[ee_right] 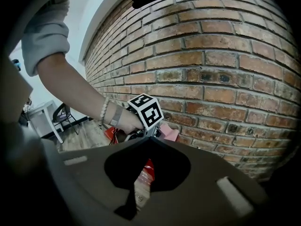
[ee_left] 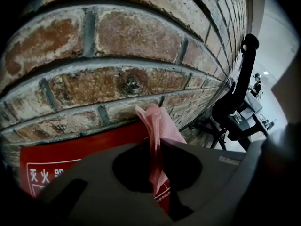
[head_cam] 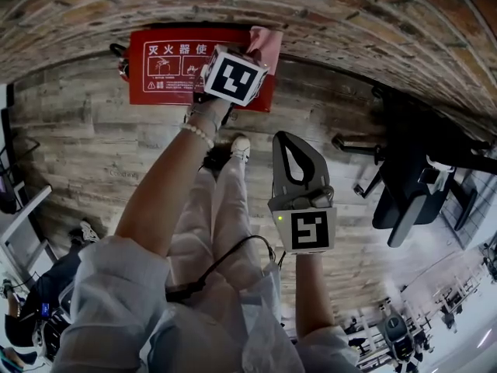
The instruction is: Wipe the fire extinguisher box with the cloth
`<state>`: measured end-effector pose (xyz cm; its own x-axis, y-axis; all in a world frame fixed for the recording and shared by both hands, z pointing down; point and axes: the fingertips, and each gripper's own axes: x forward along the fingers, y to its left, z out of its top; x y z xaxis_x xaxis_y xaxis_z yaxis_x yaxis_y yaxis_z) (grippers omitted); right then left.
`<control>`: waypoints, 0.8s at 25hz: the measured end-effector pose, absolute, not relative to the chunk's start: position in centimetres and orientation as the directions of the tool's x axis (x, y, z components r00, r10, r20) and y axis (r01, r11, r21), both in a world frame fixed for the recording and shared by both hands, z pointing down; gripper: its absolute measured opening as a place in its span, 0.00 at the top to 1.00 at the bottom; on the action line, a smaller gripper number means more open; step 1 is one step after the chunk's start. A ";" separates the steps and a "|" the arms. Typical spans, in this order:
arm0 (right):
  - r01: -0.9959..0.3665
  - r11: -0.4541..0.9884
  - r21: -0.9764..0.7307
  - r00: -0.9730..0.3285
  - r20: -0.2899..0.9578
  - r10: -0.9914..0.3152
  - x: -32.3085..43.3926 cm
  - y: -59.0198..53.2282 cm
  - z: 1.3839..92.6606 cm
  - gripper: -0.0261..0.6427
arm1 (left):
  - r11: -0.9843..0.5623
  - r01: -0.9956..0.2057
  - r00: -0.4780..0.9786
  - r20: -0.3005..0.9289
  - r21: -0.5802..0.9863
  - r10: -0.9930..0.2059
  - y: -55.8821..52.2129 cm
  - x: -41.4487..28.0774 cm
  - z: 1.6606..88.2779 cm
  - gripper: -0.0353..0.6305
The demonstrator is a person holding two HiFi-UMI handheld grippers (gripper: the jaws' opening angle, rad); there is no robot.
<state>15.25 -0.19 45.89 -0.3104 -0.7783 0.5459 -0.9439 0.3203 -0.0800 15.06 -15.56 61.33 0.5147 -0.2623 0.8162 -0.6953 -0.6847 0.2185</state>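
Cloth of thin pink fabric [ee_left: 157, 126] is pinched between the closed jaws of the left gripper [ee_left: 157, 144], and its loose end stands up past the jaw tips toward the red-brown brick wall [ee_left: 131, 41]. Just below and ahead of that gripper sits the red fire extinguisher box with white lettering [ee_left: 70, 161], set against the foot of the wall. The gripper hovers over the box's right end, and whether the cloth presses on the lid cannot be told. The right gripper [head_cam: 289, 142] hangs nearer the person, well back from the box, its jaws shut together on nothing above the grey wood-plank floor [head_cam: 78, 146]. To its right stands a black office chair [head_cam: 411, 193].
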 end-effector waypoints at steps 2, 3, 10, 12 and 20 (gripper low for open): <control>-0.942 0.327 -0.076 -0.314 0.546 -0.777 15.1 -0.3 45.9 0.95 | -0.679 -0.699 0.515 0.815 0.221 -0.265 -15.6 14.7 61.3 0.93; -0.941 0.329 -0.075 -0.315 0.546 -0.776 15.0 -0.4 45.9 0.95 | -0.677 -0.701 0.514 0.816 0.222 -0.265 -15.7 14.5 61.3 0.93; -0.933 0.355 -0.063 -0.330 0.546 -0.770 14.0 -1.0 45.9 0.95 | -0.654 -0.722 0.507 0.815 0.224 -0.281 -16.4 12.3 61.3 0.93; -0.931 0.360 -0.064 -0.335 0.545 -0.768 13.6 -1.1 45.9 0.95 | -0.646 -0.728 0.509 0.813 0.229 -0.285 -16.5 11.7 61.3 0.93; -0.918 0.392 -0.067 -0.364 0.535 -0.762 11.6 -2.0 45.4 0.95 | -0.613 -0.756 0.500 0.808 0.232 -0.312 -17.4 8.6 61.2 0.93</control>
